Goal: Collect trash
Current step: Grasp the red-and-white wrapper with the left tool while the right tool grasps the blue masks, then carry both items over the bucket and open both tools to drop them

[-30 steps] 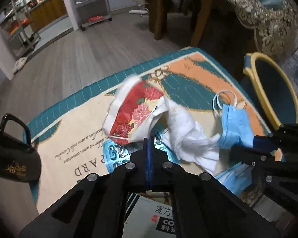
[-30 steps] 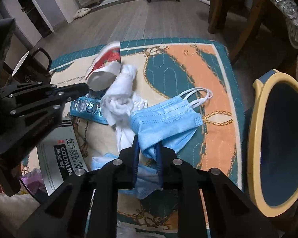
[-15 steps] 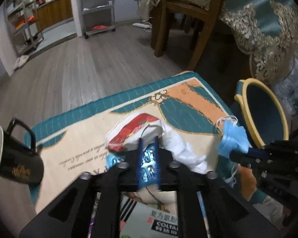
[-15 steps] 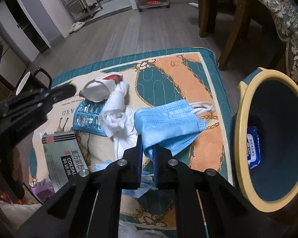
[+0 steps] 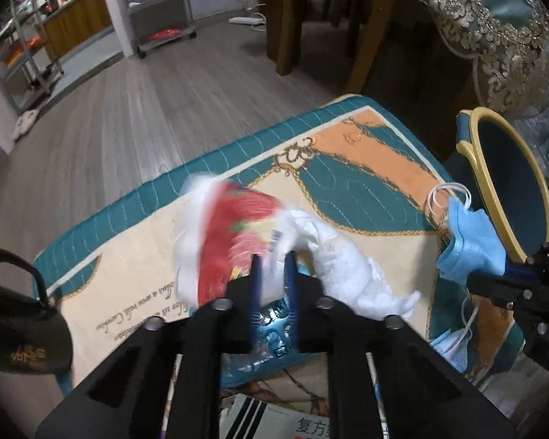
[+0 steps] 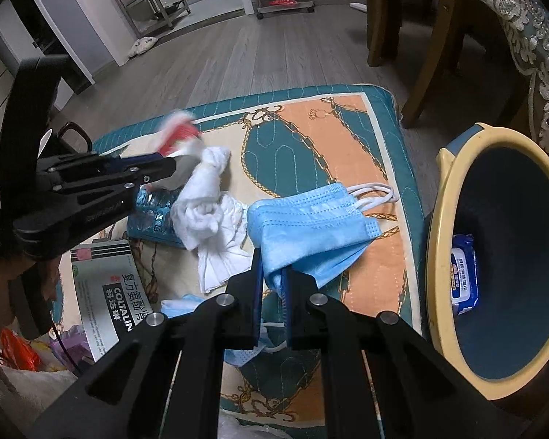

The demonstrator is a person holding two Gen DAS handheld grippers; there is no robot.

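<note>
A crushed red flowered paper cup [image 5: 234, 230] hangs blurred over the patterned mat [image 5: 347, 153]. My left gripper [image 5: 273, 274] has its jaws closing, and the cup's white edge is pinched between the pads. In the right wrist view the left gripper [image 6: 174, 166] holds that cup [image 6: 179, 130] just above the mat. My right gripper [image 6: 274, 278] is shut on a light blue face mask [image 6: 311, 226], lifted beside the blue bin with a yellow rim [image 6: 435, 256]. The left wrist view shows the same mask [image 5: 468, 248] right next to the bin's rim [image 5: 494, 197].
On the mat lie a white tissue wad [image 6: 208, 201], a blue blister pack [image 6: 153, 219], a medicine box [image 6: 106, 289] and a second mask [image 6: 186, 301]. A wipes pack [image 6: 465, 278] lies in the bin. A black mug [image 5: 18, 336] stands at the left; wooden chair legs [image 6: 428, 55] rise behind.
My left gripper opened, moved onto the red cup and narrowed around its edge; the cup now hangs lifted and blurred. The right gripper raised the blue mask and carried it closer to the bin.
</note>
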